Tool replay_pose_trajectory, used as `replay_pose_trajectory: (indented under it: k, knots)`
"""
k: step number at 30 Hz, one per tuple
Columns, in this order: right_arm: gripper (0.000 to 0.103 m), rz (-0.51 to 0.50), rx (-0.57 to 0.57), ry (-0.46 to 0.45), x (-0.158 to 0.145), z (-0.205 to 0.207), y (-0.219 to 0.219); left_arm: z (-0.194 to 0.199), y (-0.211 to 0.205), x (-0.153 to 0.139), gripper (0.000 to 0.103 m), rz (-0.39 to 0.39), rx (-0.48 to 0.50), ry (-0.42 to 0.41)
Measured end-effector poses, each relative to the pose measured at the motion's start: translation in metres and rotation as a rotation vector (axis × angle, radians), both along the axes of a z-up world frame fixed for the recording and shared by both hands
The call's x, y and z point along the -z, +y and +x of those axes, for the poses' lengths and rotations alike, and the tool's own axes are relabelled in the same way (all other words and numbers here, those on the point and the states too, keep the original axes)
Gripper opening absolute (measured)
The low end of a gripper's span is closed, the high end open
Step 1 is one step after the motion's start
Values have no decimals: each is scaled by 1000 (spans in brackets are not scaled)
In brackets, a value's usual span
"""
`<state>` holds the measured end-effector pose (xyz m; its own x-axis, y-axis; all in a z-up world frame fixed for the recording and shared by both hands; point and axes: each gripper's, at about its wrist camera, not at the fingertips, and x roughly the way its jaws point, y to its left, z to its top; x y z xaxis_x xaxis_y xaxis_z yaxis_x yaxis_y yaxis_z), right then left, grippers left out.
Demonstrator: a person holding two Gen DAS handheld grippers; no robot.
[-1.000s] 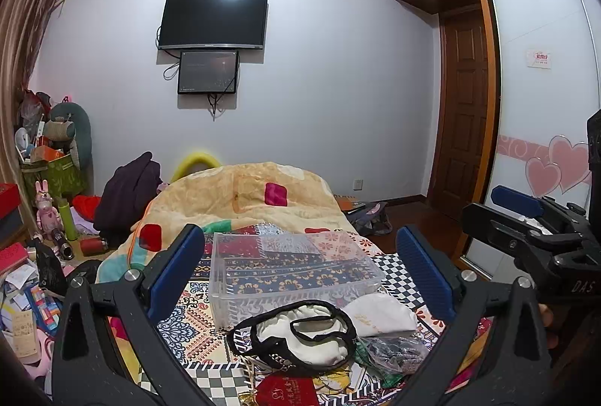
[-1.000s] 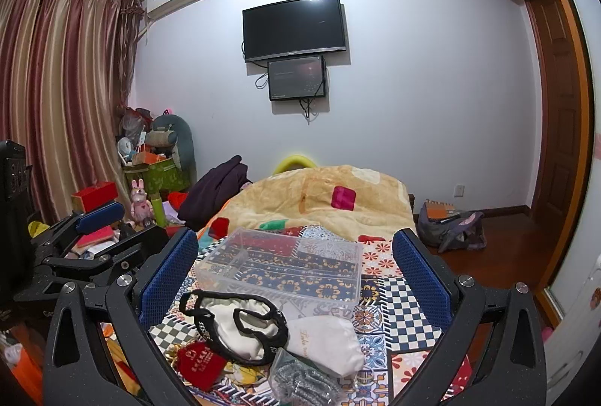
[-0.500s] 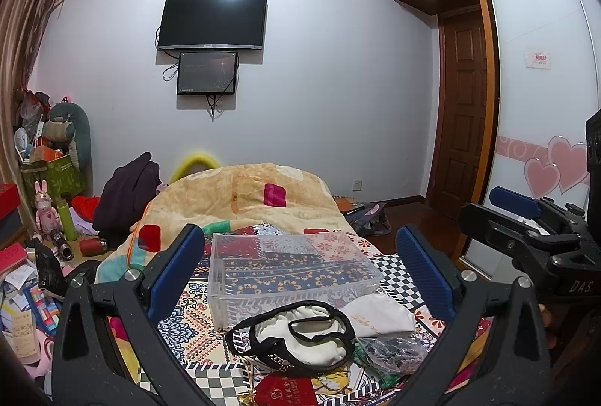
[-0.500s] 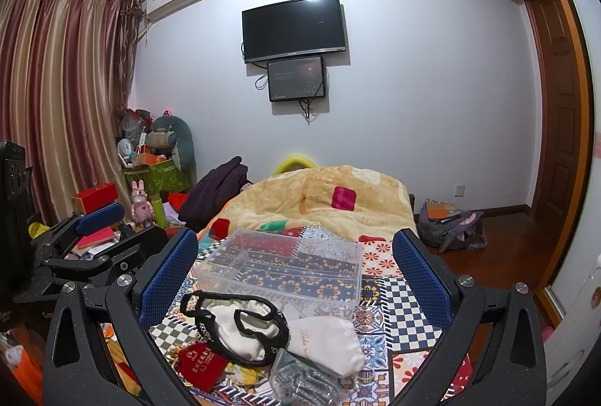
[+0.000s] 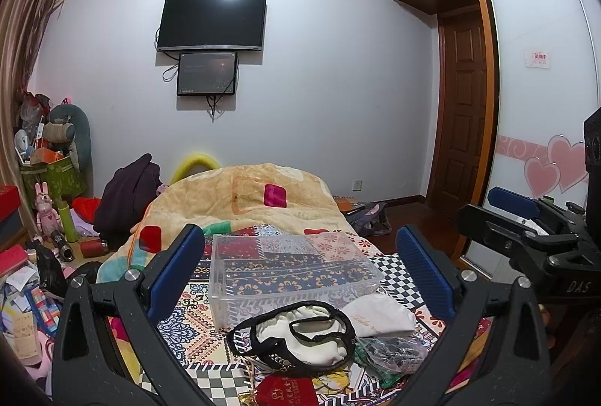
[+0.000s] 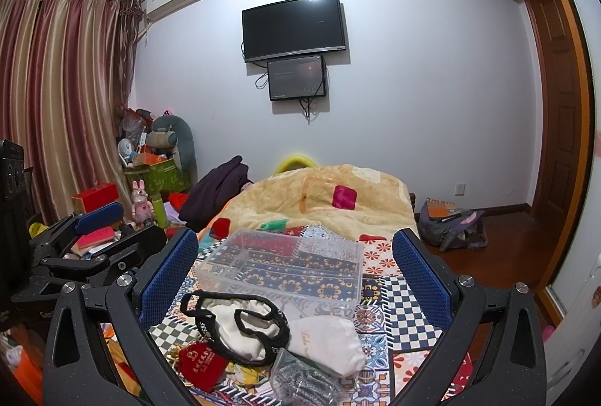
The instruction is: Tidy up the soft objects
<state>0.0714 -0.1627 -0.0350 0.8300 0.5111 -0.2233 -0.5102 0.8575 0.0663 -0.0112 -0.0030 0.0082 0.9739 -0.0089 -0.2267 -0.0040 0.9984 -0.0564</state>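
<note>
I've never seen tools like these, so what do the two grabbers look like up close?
Each hand-held gripper, left and right, is a black speckled plastic frame with silver screws and two flat fingers faced in ribbed blue rubber. White "DAS" lettering marks the right one's body. No cables or sleeves show.

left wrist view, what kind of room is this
A lived-in home bedroom, most likely. A bed with a rumpled yellow quilt fills the middle, a TV hangs on the wall facing it, and a sliding-door wardrobe with pink hearts runs along the right.

Patterned bed (image 5: pixel 195 316): clear bin (image 5: pixel 289 270), white pouches (image 6: pixel 326 338), red pouch (image 6: pixel 199 364)
</note>
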Motion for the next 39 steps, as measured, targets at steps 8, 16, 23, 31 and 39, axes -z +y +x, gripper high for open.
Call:
replay_pose_trajectory:
  k: [8, 16, 23, 31, 39]
  knots:
    - [103, -2, 8, 20, 0, 2, 0, 6, 3, 6, 103, -8, -5, 34]
    - [103, -35, 7, 132, 24, 31, -1, 30, 12, 31, 103, -42, 20, 162]
    - [103, -67, 11, 272, 58, 62, -4, 57, 16, 72, 85, -52, 24, 302]
    - [86, -128, -4, 422, 95, 85, -4, 84, 34, 121, 76, -65, -18, 430]
    - [52, -179, -36, 572, 128, 103, 6, 100, 54, 155, 45, -174, 33, 536]
